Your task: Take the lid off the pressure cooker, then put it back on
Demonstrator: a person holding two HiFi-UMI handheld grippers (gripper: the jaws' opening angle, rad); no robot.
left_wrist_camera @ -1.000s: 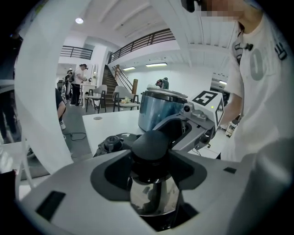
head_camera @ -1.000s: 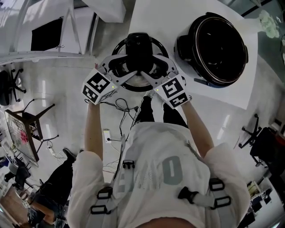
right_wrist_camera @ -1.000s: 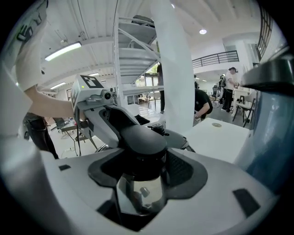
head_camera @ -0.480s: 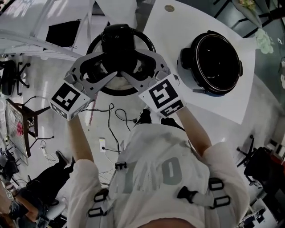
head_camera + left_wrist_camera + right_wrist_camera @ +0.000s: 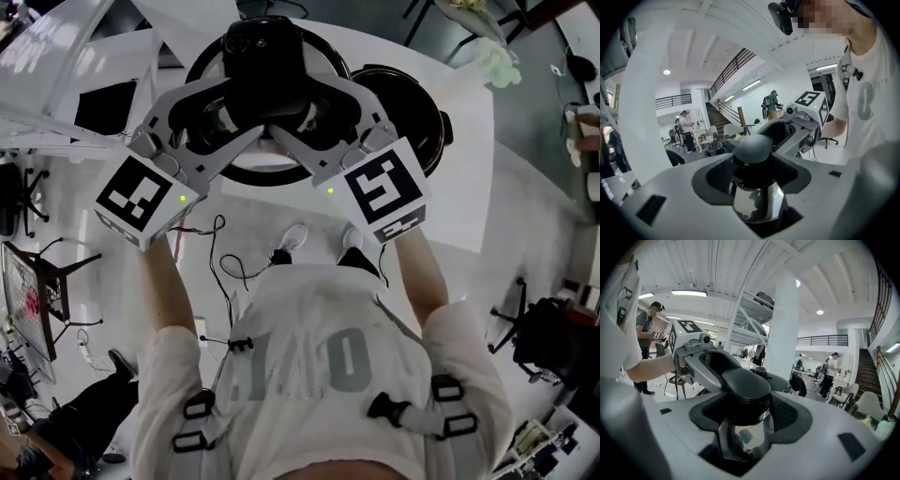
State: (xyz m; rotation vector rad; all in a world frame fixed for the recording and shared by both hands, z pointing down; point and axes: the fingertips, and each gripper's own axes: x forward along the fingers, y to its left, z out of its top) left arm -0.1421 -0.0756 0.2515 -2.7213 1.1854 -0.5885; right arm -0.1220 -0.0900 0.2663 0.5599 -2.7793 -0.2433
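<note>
Both forearms stretch forward. The lid point(image 5: 281, 171), held aloft, hides most of the pot point(image 5: 424, 131) on the white desk point(image 5: 464, 159). The left gripper point(image 5: 234, 112) and right gripper point(image 5: 305, 112) meet at its black knob point(image 5: 265, 52), jaws part open, clamped on it from opposite sides.

We hold the lid point(image 5: 272, 173) up off the table point(image 5: 464, 159), in front of the cooker pot point(image 5: 424, 112), so that it covers the pot's left part in the head view. The pot stands on the table behind the right gripper point(image 5: 300, 111). That gripper clamps the lid handle point(image 5: 265, 56) from the right and the left gripper point(image 5: 239, 117) clamps it from the left, the handle sitting on top of the lid. Cables point(image 5: 225, 262) lie on the floor under the lid, left of the table's near edge. A chair point(image 5: 539, 328) stands on the floor to our right.
</note>
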